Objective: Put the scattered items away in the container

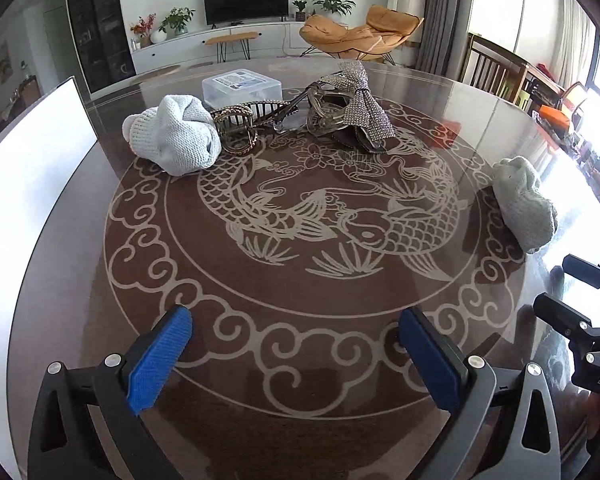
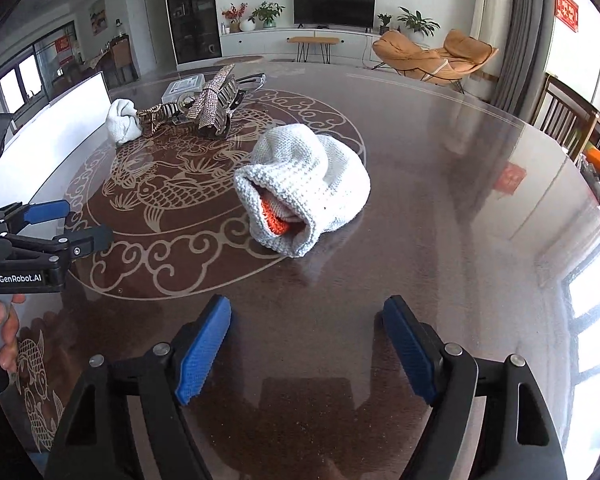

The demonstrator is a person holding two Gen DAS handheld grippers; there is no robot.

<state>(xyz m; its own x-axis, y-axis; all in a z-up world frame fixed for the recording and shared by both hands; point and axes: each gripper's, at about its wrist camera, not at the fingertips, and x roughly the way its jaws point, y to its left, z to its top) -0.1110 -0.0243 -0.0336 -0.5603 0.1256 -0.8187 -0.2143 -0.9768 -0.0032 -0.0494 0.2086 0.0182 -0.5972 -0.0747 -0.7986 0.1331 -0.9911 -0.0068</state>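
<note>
Scattered items lie on a round dark tabletop (image 1: 100,240) inlaid with a pale pattern of two fish ringed by cloud scrolls. Behind it a living room shows a television (image 1: 246,0) on a low white cabinet and an orange lounge chair (image 1: 364,32).

Nearest the right tongs (image 2: 306,346) is a white knitted sock bundle (image 2: 304,188), lying on its side with orange knit showing inside its opening; in the left wrist view the same bundle sits at the tabletop's right side. A second white knitted bundle (image 1: 172,136) lies at the far left of the pattern, touching a bronze-coloured claw hair clip (image 1: 236,128). Just beside that, a rhinestone bow clip (image 1: 360,104) rests over a smoky translucent claw clip (image 1: 328,118). Behind this cluster stands the container (image 1: 242,86), a clear plastic box with its lid on and a label on top.

Left tongs (image 1: 296,338) hang over the near edge of the pattern, blue pads spread wide with nothing between them. Right tongs are likewise spread wide and empty, short of the sock bundle. A hand (image 2: 2,332) grips the left tool's handle.
</note>
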